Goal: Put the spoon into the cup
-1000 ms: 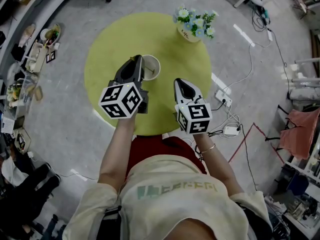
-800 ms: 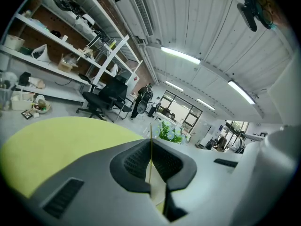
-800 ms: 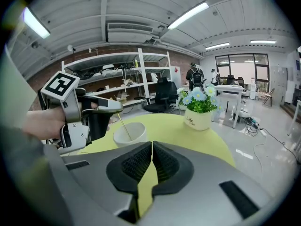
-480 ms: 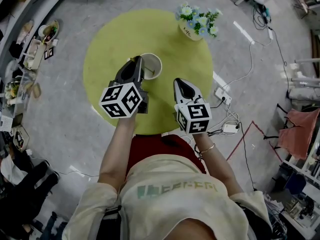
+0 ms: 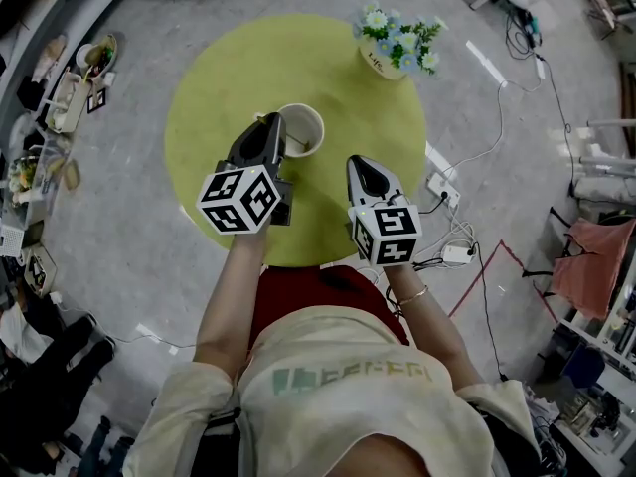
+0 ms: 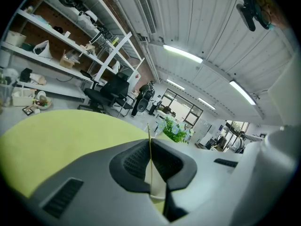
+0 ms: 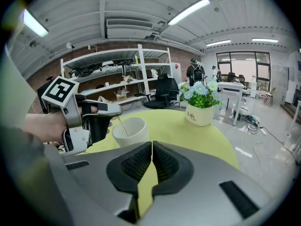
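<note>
A white cup [image 5: 302,129] stands near the middle of the round yellow-green table [image 5: 221,85]. My left gripper [image 5: 271,119] sits at the cup's near-left rim, shut on a thin spoon [image 7: 120,125]. The spoon slants down from the jaws into the cup [image 7: 131,131]. In the left gripper view the spoon handle [image 6: 149,142] rises as a thin line between the closed jaws, with the cup [image 6: 157,181] just below. My right gripper [image 5: 359,163] hovers over the table to the right of the cup, shut with nothing in it [image 7: 151,147].
A pot of blue and white flowers [image 5: 396,46] stands at the table's far right edge, also seen in the right gripper view [image 7: 199,111]. A power strip [image 5: 443,195] and cables lie on the floor to the right. Shelves and office chairs stand beyond the table.
The head view has drifted slightly. Both grippers, the spoon and the cup keep their places.
</note>
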